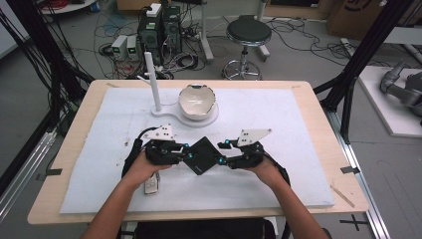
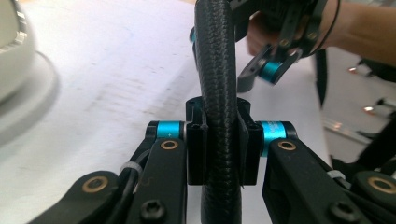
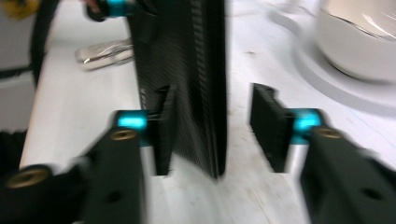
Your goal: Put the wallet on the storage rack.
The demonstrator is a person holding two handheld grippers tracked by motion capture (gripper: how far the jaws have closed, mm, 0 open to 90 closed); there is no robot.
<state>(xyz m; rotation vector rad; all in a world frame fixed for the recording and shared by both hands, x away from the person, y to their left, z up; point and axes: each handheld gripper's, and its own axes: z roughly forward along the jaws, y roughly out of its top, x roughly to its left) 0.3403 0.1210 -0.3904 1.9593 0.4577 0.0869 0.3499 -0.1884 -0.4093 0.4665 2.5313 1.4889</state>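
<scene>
black wallet (image 1: 201, 155) between the tongs, woven scale-like texture. left gripper (image 1: 185, 152) and right gripper (image 1: 222, 152): black jaws, cyan blocks, brass-coloured screws, grey top plates. beyond them a white bowl (image 1: 197, 101), glossy, on a white stand (image 1: 171, 111). white mat (image 1: 278, 114) beneath, pale wood table (image 1: 79, 130) edge.

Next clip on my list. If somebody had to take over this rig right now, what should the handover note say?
Left claw: shut on one corner of the black textured wallet, pads pressing both faces.
Right claw: open around the opposite corner; one pad sits by a face, the other stands clear with a gap.
Wallet: held edge-up between both claws, above the white mat.
Beyond: white bowl on its round stand, and a white post.
Done: wallet lifted.
Left: probably close the right claw before handling it further.
</scene>
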